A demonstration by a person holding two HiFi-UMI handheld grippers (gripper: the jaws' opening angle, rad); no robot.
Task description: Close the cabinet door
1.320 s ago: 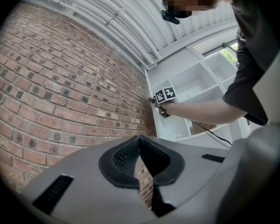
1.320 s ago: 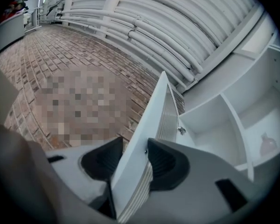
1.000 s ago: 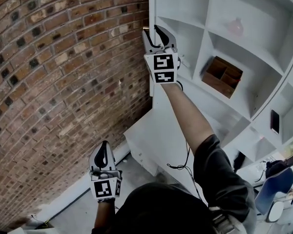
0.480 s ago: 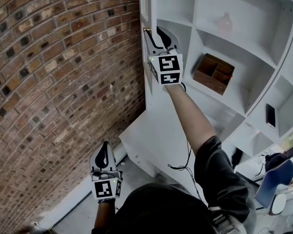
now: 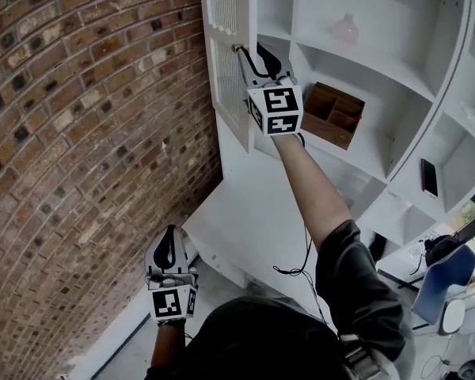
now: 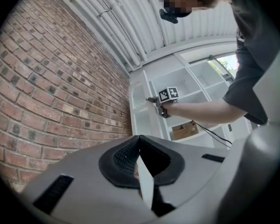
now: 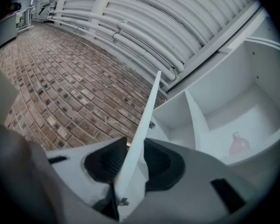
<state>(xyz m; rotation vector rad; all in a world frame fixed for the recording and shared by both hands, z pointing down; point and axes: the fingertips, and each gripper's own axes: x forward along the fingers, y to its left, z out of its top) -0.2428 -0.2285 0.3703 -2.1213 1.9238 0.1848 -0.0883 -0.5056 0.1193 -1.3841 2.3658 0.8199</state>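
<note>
The white louvered cabinet door stands part open beside the white shelf cabinet. My right gripper is raised at the door's free edge, near a small brass knob. In the right gripper view the thin door edge runs between the black pads of my right gripper, which have just been closing on it. My left gripper hangs low at the left, away from the cabinet, its fingertips together and nothing in it. The left gripper view shows its tips meeting and the far right gripper.
A brick wall fills the left. On the shelves sit a brown wooden box, a pink bottle and a dark flat object. A low white plinth juts out below the cabinet.
The door has swung from edge-on so its louvered face shows, the right gripper travelling with its edge. The left gripper has stayed low at the left.
</note>
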